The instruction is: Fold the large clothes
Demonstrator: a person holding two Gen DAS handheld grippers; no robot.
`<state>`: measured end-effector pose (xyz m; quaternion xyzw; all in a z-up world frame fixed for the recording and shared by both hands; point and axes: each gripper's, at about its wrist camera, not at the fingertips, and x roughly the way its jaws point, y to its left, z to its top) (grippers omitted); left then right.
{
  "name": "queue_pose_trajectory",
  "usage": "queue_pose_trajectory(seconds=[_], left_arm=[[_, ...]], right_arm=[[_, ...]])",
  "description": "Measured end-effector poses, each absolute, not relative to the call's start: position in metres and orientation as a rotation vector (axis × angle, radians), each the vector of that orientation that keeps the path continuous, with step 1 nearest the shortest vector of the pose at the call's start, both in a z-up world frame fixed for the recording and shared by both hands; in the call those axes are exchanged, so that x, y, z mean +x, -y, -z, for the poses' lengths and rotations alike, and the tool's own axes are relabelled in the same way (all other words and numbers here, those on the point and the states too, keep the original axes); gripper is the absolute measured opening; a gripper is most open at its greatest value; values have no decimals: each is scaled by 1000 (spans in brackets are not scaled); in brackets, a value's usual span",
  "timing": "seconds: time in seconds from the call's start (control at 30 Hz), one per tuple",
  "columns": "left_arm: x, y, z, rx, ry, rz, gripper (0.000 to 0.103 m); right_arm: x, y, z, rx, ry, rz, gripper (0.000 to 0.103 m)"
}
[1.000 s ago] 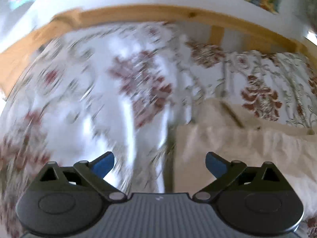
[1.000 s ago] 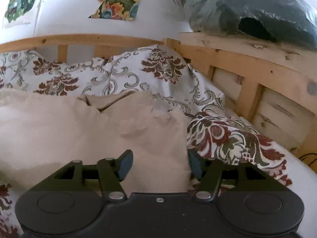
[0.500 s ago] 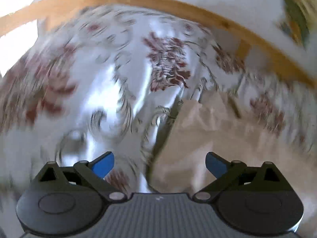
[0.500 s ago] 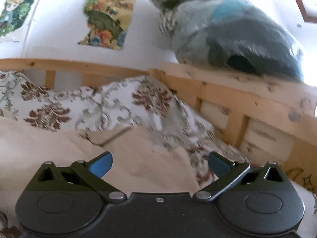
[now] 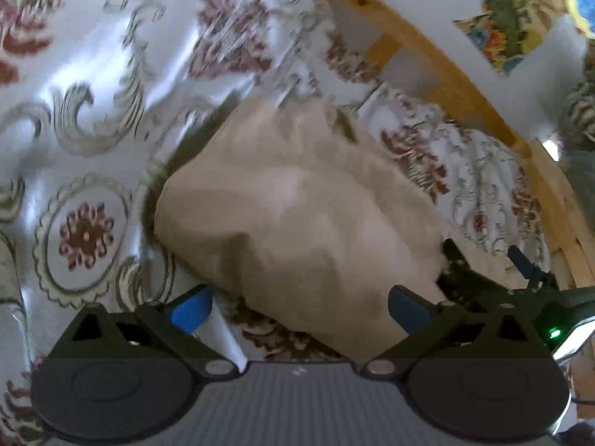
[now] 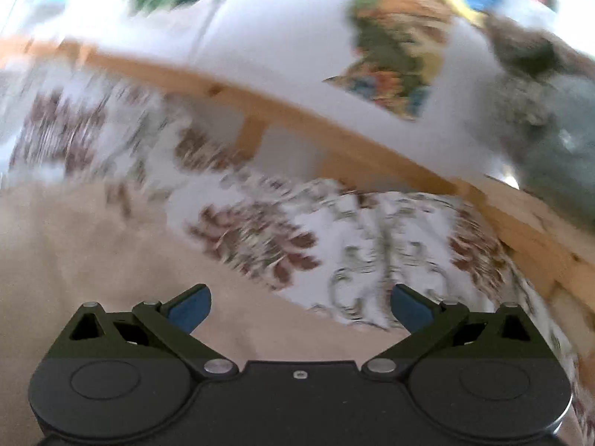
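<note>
While hovering over folded beige garment [image 5: 297, 215] on floral bedspread [image 5: 93, 119], left gripper [image 5: 299, 303] spread wide, gripping nothing; right gripper [image 6: 300, 303] likewise spread, empty, at garment's edge.

The left gripper [image 5: 299, 306] has its blue-tipped fingers [image 5: 189, 310] spread wide, nothing between them. The right gripper [image 6: 300, 306] is spread equally wide and empty; it also shows at the left view's right edge.
</note>
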<state>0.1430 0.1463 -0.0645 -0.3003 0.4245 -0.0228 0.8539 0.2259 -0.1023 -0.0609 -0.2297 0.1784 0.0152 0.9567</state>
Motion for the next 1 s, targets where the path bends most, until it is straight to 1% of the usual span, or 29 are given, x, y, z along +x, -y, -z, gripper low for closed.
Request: queue_pose_trajectory(seconds=[0.17, 0.33, 0.47, 0.57, 0.63, 0.73, 0.8, 0.87, 0.9, 0.93, 0.97, 1.0], left_arm=[[152, -147, 77, -664, -904, 66, 103], [153, -149, 80, -685, -914, 76, 103], [150, -151, 75, -694, -912, 57, 102], [148, -155, 73, -702, -896, 26, 102], [149, -159, 75, -731, -894, 12, 102], [148, -167, 77, -758, -869, -28, 102], [147, -171, 77, -748, -850, -66, 102], [147, -175, 79, -754, -841, -85, 99], [146, -177, 79, -761, -829, -92, 94], [146, -177, 79, -762, -820, -97, 87], [146, -178, 79, -761, -812, -102, 83], [146, -179, 79, -764, -803, -107, 72]], right_arm=[[244, 98, 90, -493, -452, -57, 102], [249, 102, 101, -465, -466, -69, 102], [244, 110, 88, -410, -467, -95, 102], [214, 121, 65, -367, -365, -57, 102], [191, 129, 55, -385, -343, -4, 102], [165, 143, 57, -389, -349, 24, 102], [162, 153, 69, -399, -398, 32, 102], [167, 166, 80, -299, -458, 20, 102], [170, 172, 86, -251, -482, 17, 102], [171, 172, 90, -245, -487, 17, 102], [172, 171, 93, -255, -486, 18, 102], [172, 170, 94, -263, -489, 19, 102]])
